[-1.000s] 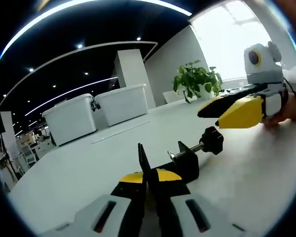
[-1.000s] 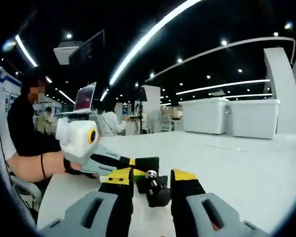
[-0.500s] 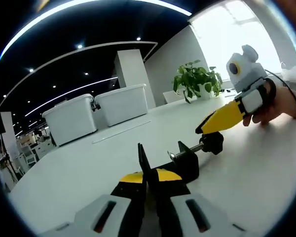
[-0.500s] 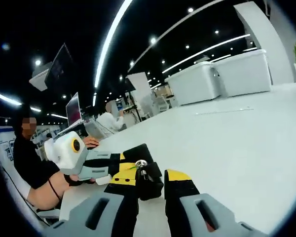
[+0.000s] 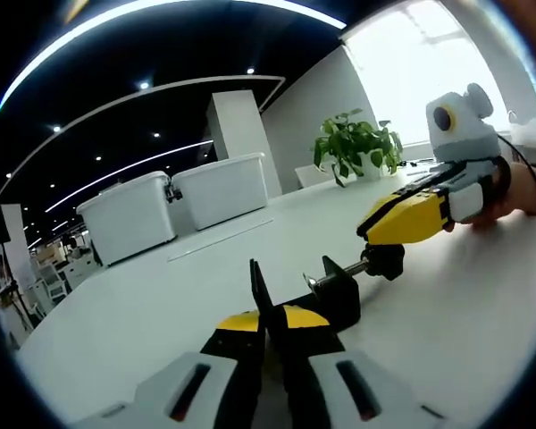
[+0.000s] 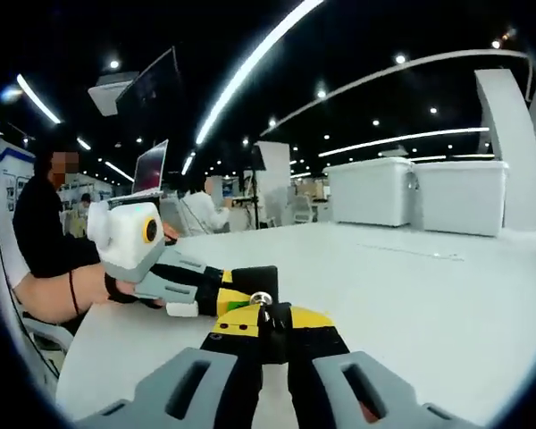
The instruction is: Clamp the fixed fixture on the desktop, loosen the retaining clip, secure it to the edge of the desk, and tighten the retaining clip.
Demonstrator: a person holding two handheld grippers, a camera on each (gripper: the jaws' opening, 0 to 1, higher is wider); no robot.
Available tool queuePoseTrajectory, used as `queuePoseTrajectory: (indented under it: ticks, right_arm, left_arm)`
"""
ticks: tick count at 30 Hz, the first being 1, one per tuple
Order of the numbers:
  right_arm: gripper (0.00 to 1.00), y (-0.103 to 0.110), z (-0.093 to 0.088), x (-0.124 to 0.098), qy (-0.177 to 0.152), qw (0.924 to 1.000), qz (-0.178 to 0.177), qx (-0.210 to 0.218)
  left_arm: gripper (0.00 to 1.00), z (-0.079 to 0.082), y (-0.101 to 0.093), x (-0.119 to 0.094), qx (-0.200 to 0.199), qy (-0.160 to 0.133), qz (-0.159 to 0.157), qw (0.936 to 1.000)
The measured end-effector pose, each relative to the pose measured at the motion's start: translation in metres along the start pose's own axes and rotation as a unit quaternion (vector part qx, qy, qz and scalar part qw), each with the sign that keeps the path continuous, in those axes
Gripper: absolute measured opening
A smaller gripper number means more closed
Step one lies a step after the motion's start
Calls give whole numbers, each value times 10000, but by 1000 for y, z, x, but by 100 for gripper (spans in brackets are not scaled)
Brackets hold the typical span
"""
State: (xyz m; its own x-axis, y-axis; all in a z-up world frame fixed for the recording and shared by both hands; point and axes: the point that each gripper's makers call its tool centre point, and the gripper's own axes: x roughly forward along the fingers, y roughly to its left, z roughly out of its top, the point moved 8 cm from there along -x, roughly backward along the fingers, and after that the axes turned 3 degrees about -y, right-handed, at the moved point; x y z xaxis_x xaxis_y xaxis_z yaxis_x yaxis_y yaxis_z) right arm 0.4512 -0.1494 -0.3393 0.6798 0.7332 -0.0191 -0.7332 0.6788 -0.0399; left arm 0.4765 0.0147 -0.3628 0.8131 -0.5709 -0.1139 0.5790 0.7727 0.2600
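Left gripper view: the left gripper [image 5: 266, 335] has its jaws pressed narrow on the upright black plate of the clamp [image 5: 326, 290], which sits on the white desk [image 5: 161, 313]. From the clamp's C-shaped body a threaded screw [image 5: 339, 273] runs to a black knob [image 5: 384, 260]. The right gripper [image 5: 402, 219] comes in from the right, yellow-tipped, a hand [image 5: 509, 192] behind it, its jaws closed around that knob.

Right gripper view: the right gripper [image 6: 272, 335] has its jaws squeezed narrow on the knob [image 6: 266, 315], screw end just visible between the yellow tips. Just beyond, the left gripper [image 6: 196, 286] reaches in from the left, touching the clamp's black body [image 6: 255, 277], with a bare forearm [image 6: 54, 299] behind it.

Farther off in the left gripper view, two white bins [image 5: 174, 206] stand on the desk, and a green plant [image 5: 357, 143] stands by the bright window [image 5: 429, 71]. Far back in the right gripper view, people sit by a laptop [image 6: 152, 170].
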Motion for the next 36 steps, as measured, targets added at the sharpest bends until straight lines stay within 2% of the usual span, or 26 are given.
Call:
queuePoseTrajectory:
  ticks: [3,5,6,8,10,12,15,17,18,19,20,22,24,26,30,36]
  right_arm:
    - [8,3,1,0,-48,9979,-63,-641]
    - [8,7,3,-1,-23,9926,-35,-1211]
    - [8,10,3,-1,-51,9851,25,-1721]
    - [8,16,3,0,-61,9703,10,-2419]
    - [8,22,1,0,-37,9512,5,-3087]
    - [8,24,1,1,-25,9436,-23,-3310]
    - [8,23,1,2,-32,9456,-47,-3253]
    - [8,20,2,2,-43,9514,-57,-3079]
    - [8,19,2,2,-36,9615,-93,-2747]
    - [9,17,2,2,-54,9724,-114,-2329]
    - [11,16,4,1,-76,9866,-63,-1627]
    - [21,13,5,1,-70,9976,48,-694]
    - [26,6,3,-1,34,9995,56,-302]
    - [26,-1,4,-2,-33,10000,-13,0]
    - [26,-13,5,-6,-64,9954,-89,950]
    - [24,-5,1,2,229,9938,88,1083]
  left_arm:
    - [6,0,0,0,7,-5,3,10000]
    - [6,0,0,0,4,-5,2,10000]
    - [6,0,0,0,10,-12,1,10000]
    - [6,0,0,-1,6,-2,4,10000]
    - [6,0,0,-1,0,4,4,10000]
    - [6,0,0,-1,1,5,5,10000]
    - [6,0,1,-1,-8,14,6,10000]
    - [6,0,1,-1,-12,14,7,10000]
    - [6,0,1,-1,-13,15,6,10000]
    - [6,0,1,-1,-20,17,4,10000]
    - [6,0,1,-1,-23,17,3,10000]
    - [6,0,0,-1,-18,15,4,10000]
    - [6,0,0,-1,-19,15,4,10000]
    - [6,0,0,-1,-18,15,5,10000]
    - [6,0,1,-1,-24,14,-1,10000]
    - [6,0,1,-1,-25,14,-3,10000]
